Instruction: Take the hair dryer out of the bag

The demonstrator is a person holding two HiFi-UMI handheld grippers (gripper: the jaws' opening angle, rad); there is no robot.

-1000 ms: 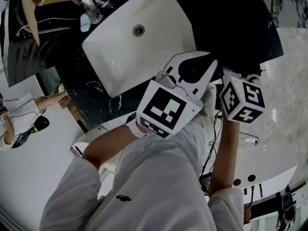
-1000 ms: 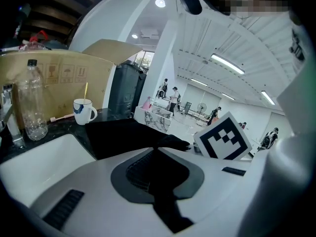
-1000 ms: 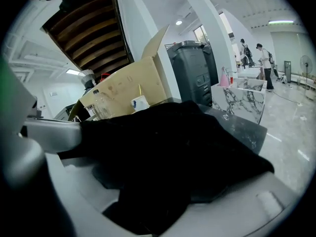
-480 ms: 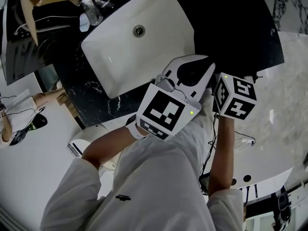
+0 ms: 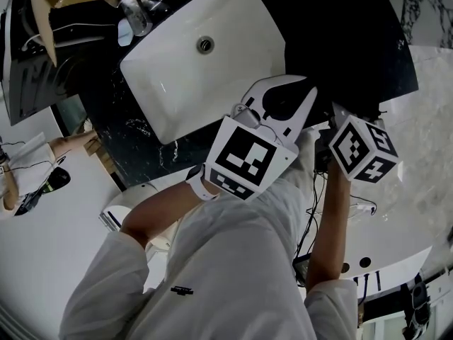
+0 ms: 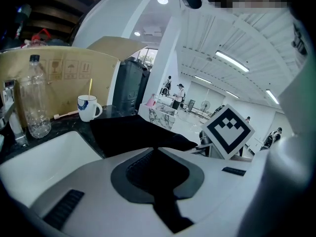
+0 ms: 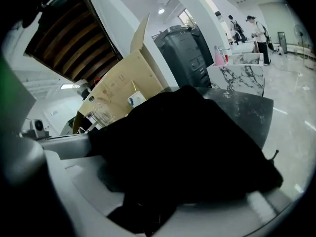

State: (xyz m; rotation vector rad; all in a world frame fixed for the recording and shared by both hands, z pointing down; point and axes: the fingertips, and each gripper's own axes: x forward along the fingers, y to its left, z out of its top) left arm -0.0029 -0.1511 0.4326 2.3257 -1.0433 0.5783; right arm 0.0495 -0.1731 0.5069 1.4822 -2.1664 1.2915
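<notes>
A black bag point(image 5: 340, 52) lies on the dark counter to the right of the sink; no hair dryer shows in any view. My left gripper point(image 5: 311, 91) reaches up to the bag's near edge. In the left gripper view its jaws point(image 6: 158, 149) are shut, pinching a drawn-up point of the black bag point(image 6: 133, 132). My right gripper's marker cube point(image 5: 361, 151) sits just to the right. In the right gripper view the bag's bulk point(image 7: 182, 142) fills the space between the right gripper's point(image 7: 173, 177) spread jaws, which have just been closing around it.
A white sink point(image 5: 163, 83) sits left of the bag, with a faucet point(image 5: 134, 13) behind it. A clear plastic bottle point(image 6: 35, 102), a white mug point(image 6: 87, 107) and a cardboard box point(image 6: 64, 78) stand at the counter's back. Cables point(image 5: 311, 211) hang near my right arm.
The right gripper's marker cube has rolled and shifted a little to the right. The left gripper stays at the bag's edge.
</notes>
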